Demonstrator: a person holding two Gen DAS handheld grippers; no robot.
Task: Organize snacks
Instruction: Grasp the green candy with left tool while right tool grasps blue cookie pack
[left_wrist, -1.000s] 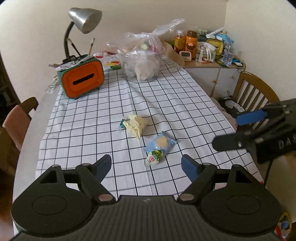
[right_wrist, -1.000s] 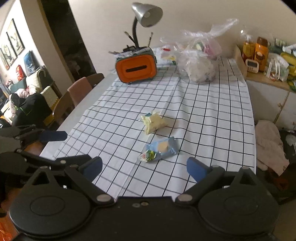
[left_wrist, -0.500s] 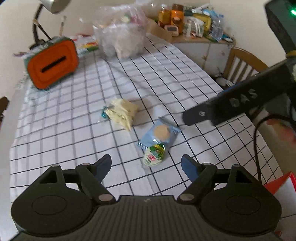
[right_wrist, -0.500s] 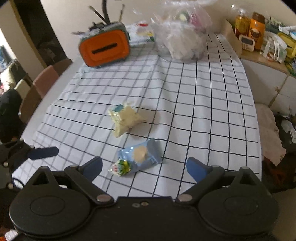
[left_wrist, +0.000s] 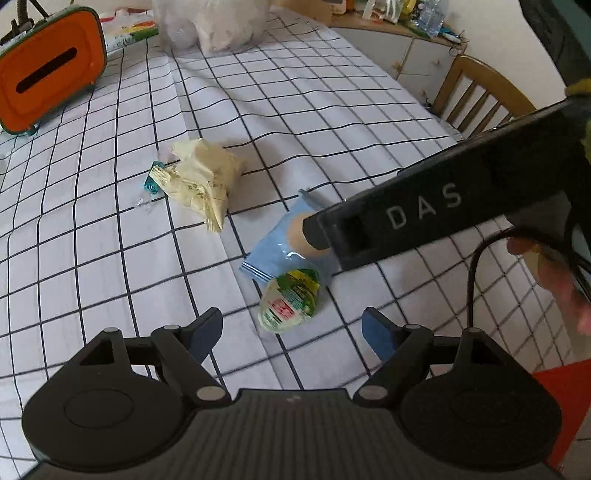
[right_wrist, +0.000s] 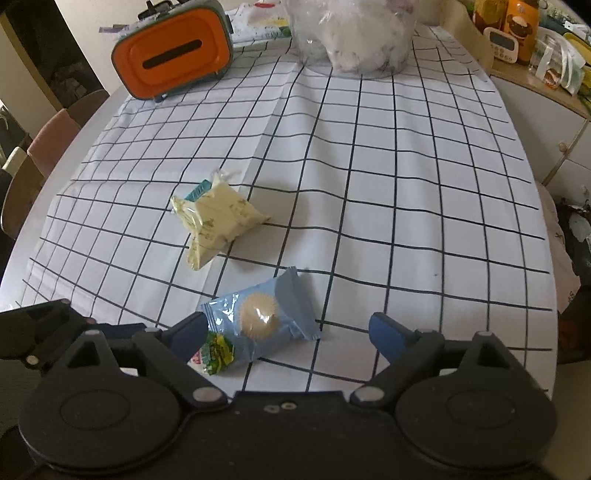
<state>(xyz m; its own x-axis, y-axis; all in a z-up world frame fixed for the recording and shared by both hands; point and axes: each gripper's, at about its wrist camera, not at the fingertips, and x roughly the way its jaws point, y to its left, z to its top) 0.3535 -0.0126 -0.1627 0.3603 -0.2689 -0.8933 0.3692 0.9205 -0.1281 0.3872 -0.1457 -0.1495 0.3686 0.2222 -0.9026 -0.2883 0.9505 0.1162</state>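
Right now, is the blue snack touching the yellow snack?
Apart. The right wrist view shows bare checked cloth between the blue snack and the yellow snack.

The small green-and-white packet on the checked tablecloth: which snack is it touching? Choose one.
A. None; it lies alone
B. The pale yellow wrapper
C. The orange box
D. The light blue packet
D: the small green-and-white packet lies right against the near end of the light blue packet, while the pale yellow wrapper sits apart, farther up the tablecloth.
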